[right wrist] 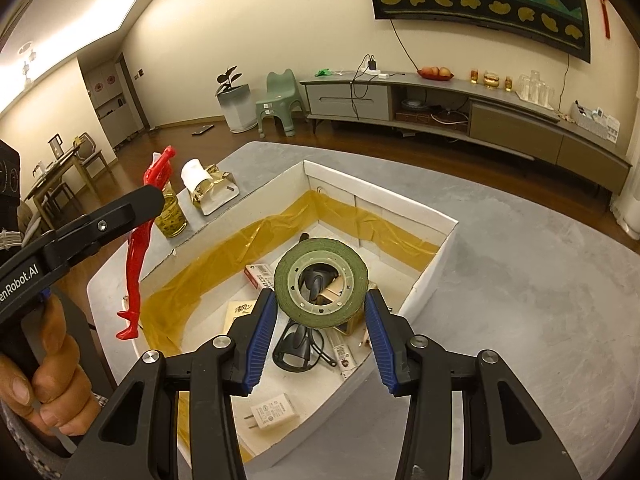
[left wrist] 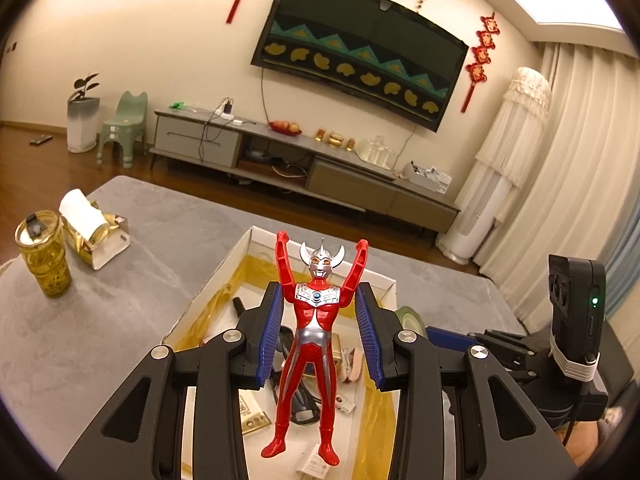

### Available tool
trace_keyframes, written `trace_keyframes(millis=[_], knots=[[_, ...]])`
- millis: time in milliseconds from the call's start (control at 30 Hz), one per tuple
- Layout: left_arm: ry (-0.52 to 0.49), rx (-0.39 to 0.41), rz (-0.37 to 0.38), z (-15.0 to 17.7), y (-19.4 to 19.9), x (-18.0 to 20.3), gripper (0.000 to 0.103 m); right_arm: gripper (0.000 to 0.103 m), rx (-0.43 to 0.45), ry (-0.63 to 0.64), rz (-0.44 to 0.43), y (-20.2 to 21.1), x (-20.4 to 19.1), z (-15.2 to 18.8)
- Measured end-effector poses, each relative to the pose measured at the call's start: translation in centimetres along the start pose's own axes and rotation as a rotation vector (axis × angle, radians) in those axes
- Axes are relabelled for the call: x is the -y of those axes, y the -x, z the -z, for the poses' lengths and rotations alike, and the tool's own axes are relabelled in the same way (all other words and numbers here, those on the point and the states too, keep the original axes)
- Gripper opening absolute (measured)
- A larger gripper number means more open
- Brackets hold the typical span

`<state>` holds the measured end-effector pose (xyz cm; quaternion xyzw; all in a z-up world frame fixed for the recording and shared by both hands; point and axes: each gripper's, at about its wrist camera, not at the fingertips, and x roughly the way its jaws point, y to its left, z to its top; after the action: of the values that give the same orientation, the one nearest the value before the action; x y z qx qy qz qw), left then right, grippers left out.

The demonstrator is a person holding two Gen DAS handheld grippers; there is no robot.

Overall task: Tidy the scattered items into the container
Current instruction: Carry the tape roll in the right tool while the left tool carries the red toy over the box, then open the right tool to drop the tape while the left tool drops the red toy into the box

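left tongs [left wrist: 320,332] gripping red toy figure [left wrist: 310,344] above white box [right wrist: 436,272] | right tongs [right wrist: 320,320] gripping green tape roll [right wrist: 320,282] over it | box already holding charger [right wrist: 272,414], glasses [right wrist: 296,344], cards | both loads awaiting release | desk [right wrist: 520,320] showing only cup, tissue box remaining

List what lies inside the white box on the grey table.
Inside the white box: black glasses, a white charger, a red-and-white packet, yellow film. The green tape roll covers other items.

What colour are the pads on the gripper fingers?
Blue, with ribbed faces; the pads show best in the right wrist view.
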<state>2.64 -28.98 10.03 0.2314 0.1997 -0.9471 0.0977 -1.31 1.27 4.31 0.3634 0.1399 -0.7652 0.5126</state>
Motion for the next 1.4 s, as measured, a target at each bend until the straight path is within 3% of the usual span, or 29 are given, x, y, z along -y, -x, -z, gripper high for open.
trace_keyframes(millis=[267,667,1400], knots=[[-0.019,-0.01,-0.003,-1.6,-2.4,-0.1,0.038,0.047,0.015,0.016,-0.016,1.0,0.2,-1.5],[-0.047,-0.121,-0.003,-3.2,-9.6,0.8,0.038,0.047,0.035,0.046,-0.02,1.5,1.6,-5.2],[-0.044,-0.264,0.02,-4.1,-16.3,-0.5,0.038,0.047,-0.119,0.084,-0.03,-6.0,3.9,-5.6]])
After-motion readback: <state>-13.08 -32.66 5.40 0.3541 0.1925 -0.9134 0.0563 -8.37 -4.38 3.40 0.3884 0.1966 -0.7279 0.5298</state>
